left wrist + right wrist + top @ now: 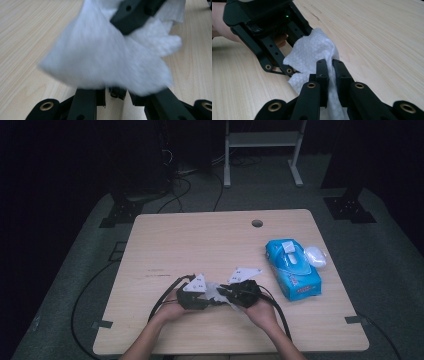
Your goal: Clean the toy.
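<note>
Both my tools, the left tool point(212, 296) and the right tool point(329, 65), are clamped on one white tissue point(312, 53) low over the counter point(200, 240), each pinching an opposite edge so I can pull it taut between them.

The desk point(200, 245) is pale wood with a fine, light brown grain and one dark round hole point(257, 223) near its far edge. The tissue point(312, 52) is plain white with a faint dimpled texture. The left tongs point(202, 296) and right tongs point(227, 295) are matte black, with brass-coloured rivets at the joints, and each carries a light grey three-cornered plate dotted with small dark marks. A tiny green light point(287, 16) glows on the left tongs' body. The tissue pack point(292, 267) is bright blue with a white flap and a red strip of print; beside it lies a white crumpled wad point(315, 255). The floor point(380, 270) is grey-green, the cables point(80, 310) black.
</note>
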Tool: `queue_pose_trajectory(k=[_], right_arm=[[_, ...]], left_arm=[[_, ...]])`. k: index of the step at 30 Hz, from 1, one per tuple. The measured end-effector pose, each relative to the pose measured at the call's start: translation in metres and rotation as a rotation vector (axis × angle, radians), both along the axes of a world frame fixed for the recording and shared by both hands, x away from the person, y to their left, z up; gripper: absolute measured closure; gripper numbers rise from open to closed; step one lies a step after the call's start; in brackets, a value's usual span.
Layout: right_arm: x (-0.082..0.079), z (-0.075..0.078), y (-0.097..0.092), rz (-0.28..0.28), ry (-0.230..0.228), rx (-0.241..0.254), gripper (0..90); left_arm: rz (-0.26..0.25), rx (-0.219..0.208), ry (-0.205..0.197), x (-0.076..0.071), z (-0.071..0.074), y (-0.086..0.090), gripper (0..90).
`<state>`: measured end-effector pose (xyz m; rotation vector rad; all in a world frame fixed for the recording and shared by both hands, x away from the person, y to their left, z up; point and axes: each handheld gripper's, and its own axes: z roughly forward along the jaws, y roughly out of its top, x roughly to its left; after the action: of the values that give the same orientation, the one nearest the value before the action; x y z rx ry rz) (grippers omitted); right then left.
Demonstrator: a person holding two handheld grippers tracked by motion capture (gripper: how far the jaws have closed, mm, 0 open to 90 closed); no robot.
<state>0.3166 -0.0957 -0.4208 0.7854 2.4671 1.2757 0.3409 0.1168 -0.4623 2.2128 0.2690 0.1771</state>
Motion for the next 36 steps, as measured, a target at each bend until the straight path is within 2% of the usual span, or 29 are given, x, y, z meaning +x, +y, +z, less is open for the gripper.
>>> queue_pose_trajectory(k=[4, 6, 8, 10, 12, 14, 18, 22, 25, 29, 31, 33, 36], right_arm=[[0.002, -0.001, -0.027, -0.077, -0.014, -0.013, 83.3], [0.002, -0.002, -0.037, -0.107, 0.002, 0.02, 83.3], [0.0, -0.003, -0.035, -0.104, 0.002, 0.023, 83.3], [-0.003, -0.003, -0.025, -0.071, 0.001, 0.032, 83.2], [-0.004, -0.002, -0.018, -0.05, -0.019, 0.016, 83.3], [-0.004, -0.003, -0.02, -0.055, -0.017, 0.019, 83.3], [-0.003, -0.002, -0.044, -0.111, -0.017, 0.014, 83.3], [-0.003, -0.004, -0.065, -0.167, -0.003, 0.043, 83.3], [-0.003, -0.005, -0.054, -0.142, -0.002, 0.048, 83.2], [-0.001, -0.005, -0.022, -0.065, 0.0, 0.048, 83.2], [0.001, -0.004, -0.011, -0.044, -0.006, 0.044, 83.3], [0.003, -0.005, -0.01, -0.044, -0.003, 0.049, 83.3], [0.007, -0.004, -0.023, -0.081, -0.006, 0.047, 83.2]], left_arm=[[-0.001, -0.002, -0.002, 0.001, 0.0, 0.0, 70.7], [0.0, -0.008, 0.0, 0.001, -0.001, -0.002, 70.7], [0.002, -0.008, 0.002, 0.0, -0.001, -0.003, 70.7], [-0.001, -0.005, 0.004, 0.0, -0.001, -0.001, 70.7], [0.001, -0.001, 0.007, 0.0, 0.0, 0.001, 70.7], [0.001, 0.001, 0.004, 0.001, 0.0, 0.002, 70.7], [0.0, 0.009, -0.001, 0.001, 0.001, 0.004, 70.7], [0.005, 0.026, -0.007, 0.001, 0.003, 0.007, 70.7], [0.004, 0.031, -0.005, 0.002, 0.003, 0.007, 70.7], [0.0, 0.04, 0.004, 0.005, 0.005, 0.007, 70.7], [0.002, 0.046, 0.006, 0.006, 0.005, 0.011, 70.7], [0.002, 0.05, 0.007, 0.006, 0.006, 0.018, 70.7], [0.014, 0.061, 0.004, 0.006, 0.007, 0.031, 70.8]])
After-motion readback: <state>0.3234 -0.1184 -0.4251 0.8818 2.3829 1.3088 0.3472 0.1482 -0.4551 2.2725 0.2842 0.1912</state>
